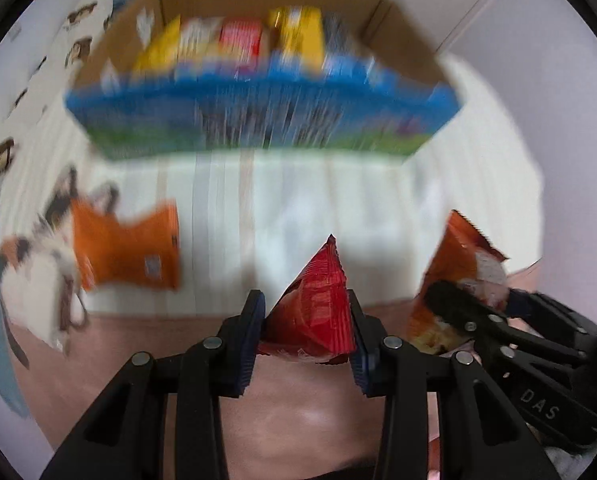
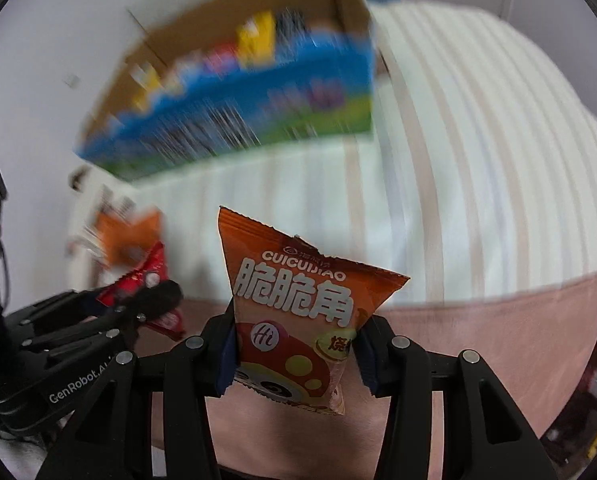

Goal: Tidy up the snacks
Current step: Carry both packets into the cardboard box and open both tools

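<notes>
My left gripper (image 1: 307, 316) is shut on a red snack packet (image 1: 314, 312), held above the bed; that gripper (image 2: 154, 300) and its red packet (image 2: 146, 276) also show at the lower left of the right wrist view. My right gripper (image 2: 296, 344) is shut on an orange snack packet (image 2: 298, 312) with white lettering, and the same gripper (image 1: 470, 308) with the orange packet (image 1: 458, 276) shows at the right of the left wrist view. Ahead stands a blue and green cardboard box (image 1: 258, 116) (image 2: 234, 120), open on top, with several snack packets (image 1: 234, 44) inside.
Another orange packet (image 1: 126, 252) (image 2: 126, 236) lies on the striped white bedcover (image 1: 298, 200) (image 2: 478, 160) to the left, next to a patterned cloth bag (image 1: 46, 280). A pink band (image 2: 498, 328) runs along the near edge of the bed. White walls stand behind the box.
</notes>
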The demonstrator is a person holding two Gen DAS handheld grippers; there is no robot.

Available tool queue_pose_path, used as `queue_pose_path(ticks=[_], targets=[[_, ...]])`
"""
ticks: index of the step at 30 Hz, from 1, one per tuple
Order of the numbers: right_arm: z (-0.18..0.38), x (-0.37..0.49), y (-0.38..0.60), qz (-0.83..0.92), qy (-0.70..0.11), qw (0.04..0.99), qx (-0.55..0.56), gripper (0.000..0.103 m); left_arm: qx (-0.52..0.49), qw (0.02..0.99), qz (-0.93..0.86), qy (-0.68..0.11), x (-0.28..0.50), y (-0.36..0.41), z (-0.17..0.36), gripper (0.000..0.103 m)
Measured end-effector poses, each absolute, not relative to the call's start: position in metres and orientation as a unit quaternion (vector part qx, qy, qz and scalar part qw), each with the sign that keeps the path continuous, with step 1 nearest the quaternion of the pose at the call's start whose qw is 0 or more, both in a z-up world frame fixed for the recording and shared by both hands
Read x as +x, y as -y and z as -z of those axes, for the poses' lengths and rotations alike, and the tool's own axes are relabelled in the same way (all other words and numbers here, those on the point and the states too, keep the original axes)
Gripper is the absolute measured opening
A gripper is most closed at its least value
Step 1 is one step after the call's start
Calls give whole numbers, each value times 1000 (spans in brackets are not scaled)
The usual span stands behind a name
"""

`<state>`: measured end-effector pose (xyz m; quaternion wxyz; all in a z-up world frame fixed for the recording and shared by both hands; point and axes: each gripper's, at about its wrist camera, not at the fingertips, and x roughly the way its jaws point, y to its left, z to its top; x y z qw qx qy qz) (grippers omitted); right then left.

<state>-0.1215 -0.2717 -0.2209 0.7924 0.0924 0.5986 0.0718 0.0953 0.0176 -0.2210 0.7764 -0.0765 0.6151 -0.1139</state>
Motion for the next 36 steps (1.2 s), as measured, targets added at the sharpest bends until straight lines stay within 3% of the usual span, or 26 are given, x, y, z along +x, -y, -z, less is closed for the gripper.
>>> queue_pose_path(ticks=[5, 10, 18, 27, 28, 29, 30, 31, 32, 33, 36], targets=[[137, -69, 273, -108, -543, 824, 119, 51, -97, 801, 132, -576, 149, -25, 153, 36], [101, -1, 268, -101, -519, 844, 91, 51, -81, 814, 120, -562, 215, -20, 126, 36], [122, 94, 272, -76, -560, 820, 86, 51, -59, 780, 86, -617, 309, -30, 172, 36], [161, 151, 255, -86, -593, 798, 63, 51, -80, 719, 83, -685, 332, -33, 238, 37], [164, 158, 254, -86, -597, 796, 57, 51, -88, 715, 83, -688, 334, -35, 243, 39], [167, 166, 253, -82, -605, 791, 49, 52, -93, 712, 79, -691, 336, -37, 248, 51], [171, 173, 255, -67, -612, 787, 42, 54, -98, 710, 75, -693, 337, -39, 251, 70], [173, 178, 255, -60, -616, 784, 35, 66, -99, 710, 73, -693, 339, -40, 252, 81], [176, 183, 256, -56, -620, 782, 28, 89, -94, 715, 68, -689, 340, -41, 252, 92], [177, 186, 257, -51, -622, 781, 24, 96, -92, 718, 65, -687, 341, -41, 250, 92], [179, 188, 263, -45, -621, 782, 26, 97, -89, 727, 65, -678, 342, -40, 244, 94]])
